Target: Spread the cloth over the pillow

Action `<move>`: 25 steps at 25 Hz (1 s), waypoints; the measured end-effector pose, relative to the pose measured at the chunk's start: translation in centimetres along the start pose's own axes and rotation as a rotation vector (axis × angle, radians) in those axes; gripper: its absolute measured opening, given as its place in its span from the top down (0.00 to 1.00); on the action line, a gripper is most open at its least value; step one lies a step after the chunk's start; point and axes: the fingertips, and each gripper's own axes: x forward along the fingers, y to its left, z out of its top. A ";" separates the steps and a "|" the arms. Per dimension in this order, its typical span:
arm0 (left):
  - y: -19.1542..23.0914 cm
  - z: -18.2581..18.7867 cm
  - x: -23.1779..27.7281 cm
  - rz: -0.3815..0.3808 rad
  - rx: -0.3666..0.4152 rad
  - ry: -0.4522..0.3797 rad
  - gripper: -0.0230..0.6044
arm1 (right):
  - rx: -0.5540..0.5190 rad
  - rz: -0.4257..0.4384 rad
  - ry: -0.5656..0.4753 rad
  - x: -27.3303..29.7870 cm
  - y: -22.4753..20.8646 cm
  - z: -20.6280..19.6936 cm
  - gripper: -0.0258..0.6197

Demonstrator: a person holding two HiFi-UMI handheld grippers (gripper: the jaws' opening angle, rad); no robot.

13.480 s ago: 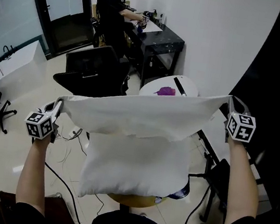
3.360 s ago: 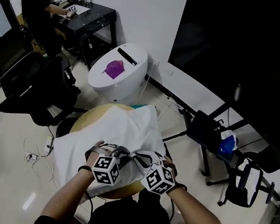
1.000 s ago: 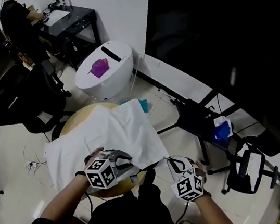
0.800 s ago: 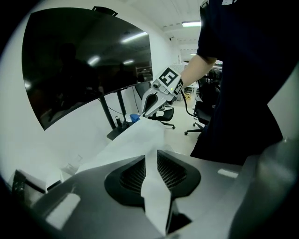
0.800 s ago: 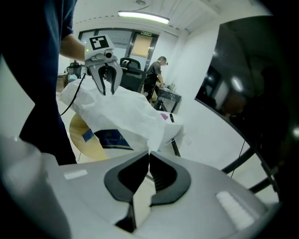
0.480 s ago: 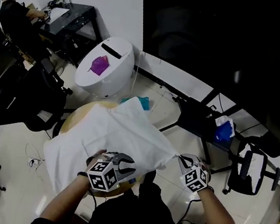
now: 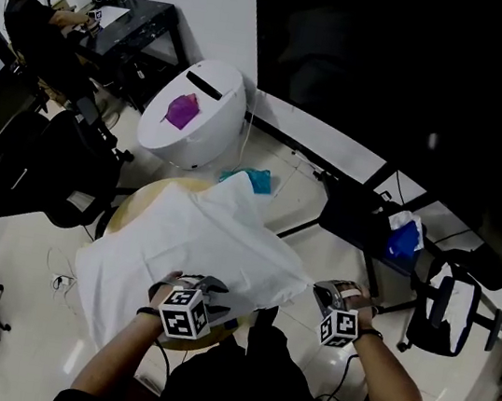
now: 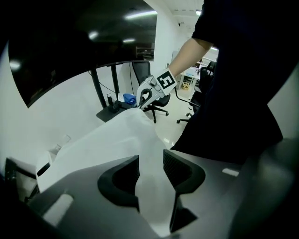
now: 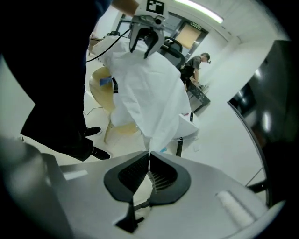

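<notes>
Cloth [image 7: 197, 243] is the big white sheet mid-frame in head view. It's draped over the pillow, which is hidden under it, and both sit on a round stool [image 7: 125, 211]. Its far point reaches toward 12 o'clock; the near corners hang at 6 and 4. A white drum [image 7: 194, 115] stands on the floor at 12 o'clock of the stool, apart from the work.

R gripper [image 7: 321, 293], at 4 o'clock of the cloth: jaws closed tight on a corner, fabric tapering to a point at the pads. L gripper [image 7: 210, 290], at 6 o'clock: jaws have just been opening. They're apart w/ a strip of cloth running loose btwn them, not pinched.

Handling, my read: thin, light, floppy fabric w/ no stiffness, so it sags and bunches wherever it isn't pulled taut, and it drags easily off a soft pillow. Nothing fragile. Best hold is at corners or hem, pinched deep in the pads, both sides level for even tension. Near edge looks about laid; R corner prob. next to let go.
</notes>
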 end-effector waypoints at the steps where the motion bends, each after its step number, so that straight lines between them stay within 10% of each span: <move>1: -0.1 -0.3 0.2 -0.006 -0.005 0.010 0.72 | -0.020 0.015 -0.006 0.5 0.6 0.0 0.94; 13: 0.1 -1.2 1.5 -0.021 -0.047 0.056 0.71 | 0.088 0.195 -0.041 4.5 3.4 0.7 0.91; 25: 0.9 -0.2 -1.1 0.037 -0.027 -0.035 0.71 | 0.320 0.067 -0.115 0.4 -6.2 2.7 0.75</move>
